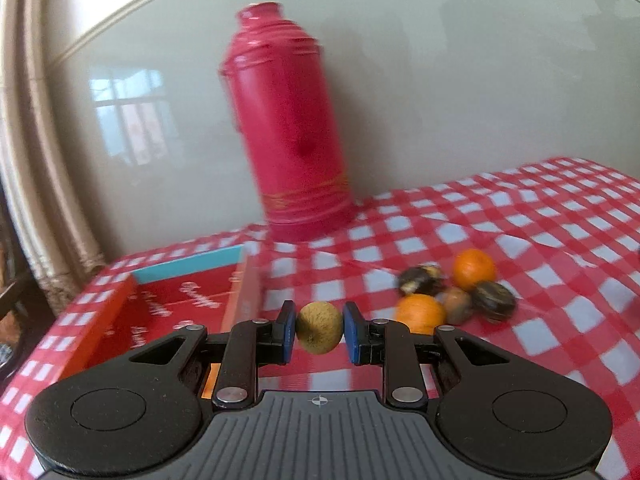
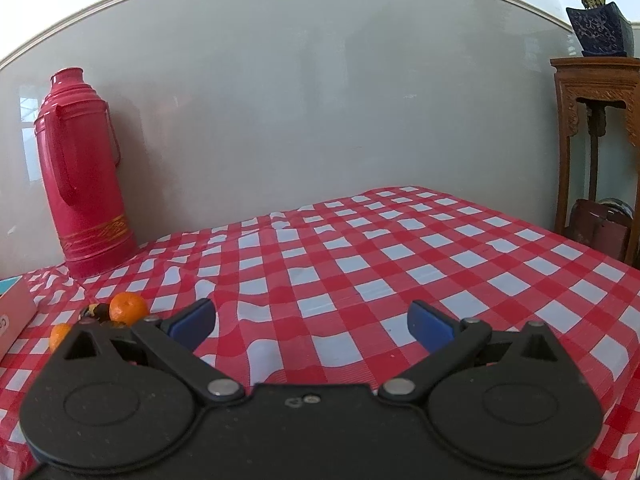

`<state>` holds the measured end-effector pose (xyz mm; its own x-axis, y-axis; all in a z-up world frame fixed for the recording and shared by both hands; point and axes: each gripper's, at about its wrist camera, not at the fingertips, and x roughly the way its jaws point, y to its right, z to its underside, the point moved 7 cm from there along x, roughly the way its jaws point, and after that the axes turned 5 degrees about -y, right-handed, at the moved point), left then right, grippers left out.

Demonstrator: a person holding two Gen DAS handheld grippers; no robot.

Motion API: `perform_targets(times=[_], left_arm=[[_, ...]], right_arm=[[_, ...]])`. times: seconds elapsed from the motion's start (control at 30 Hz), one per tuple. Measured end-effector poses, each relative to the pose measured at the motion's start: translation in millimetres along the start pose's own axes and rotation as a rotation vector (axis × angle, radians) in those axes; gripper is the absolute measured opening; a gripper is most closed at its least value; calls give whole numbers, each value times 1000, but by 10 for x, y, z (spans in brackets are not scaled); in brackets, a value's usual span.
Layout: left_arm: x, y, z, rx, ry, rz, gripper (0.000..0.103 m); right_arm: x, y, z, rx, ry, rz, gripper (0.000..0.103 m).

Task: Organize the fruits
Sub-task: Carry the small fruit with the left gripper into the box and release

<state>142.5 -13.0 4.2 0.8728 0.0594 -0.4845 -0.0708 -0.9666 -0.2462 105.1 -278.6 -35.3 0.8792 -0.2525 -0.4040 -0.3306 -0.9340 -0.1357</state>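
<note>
Left claw point(image 1: 320, 330) is clamped tight on a small round tan-green fruit point(image 1: 319, 327), blue pads pressing both its sides, the fruit lifted clear of the checked bench point(image 1: 520, 240). Just left of it sits the red box point(image 1: 188, 300), open, with a turquoise end wall; white cursive lettering runs across its floor but it's too blurred to read. Off to the right, the rest of the fruit pile: two oranges point(image 1: 474, 268) and some dark, mottled fruits point(image 1: 494, 300), smeared by blur and hard to name. Red thermos point(image 1: 288, 132) stands behind. Right claw point(image 2: 312, 324) is spread wide, nothing between its pads, low over bare cloth. From its view the pile is mostly hidden behind the claw's own arm.
</note>
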Motion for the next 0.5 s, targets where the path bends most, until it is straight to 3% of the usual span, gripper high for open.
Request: perform_targets(times=[0.23,0.5], left_arm=[[20,-479,23,-91,1,-120,26],[232,-957,208,-217,-91,-194,26]], right_arm=[[-4,-38,15,-13,-5,-8,97],[7,-104,30,-37,-9,-22,97]])
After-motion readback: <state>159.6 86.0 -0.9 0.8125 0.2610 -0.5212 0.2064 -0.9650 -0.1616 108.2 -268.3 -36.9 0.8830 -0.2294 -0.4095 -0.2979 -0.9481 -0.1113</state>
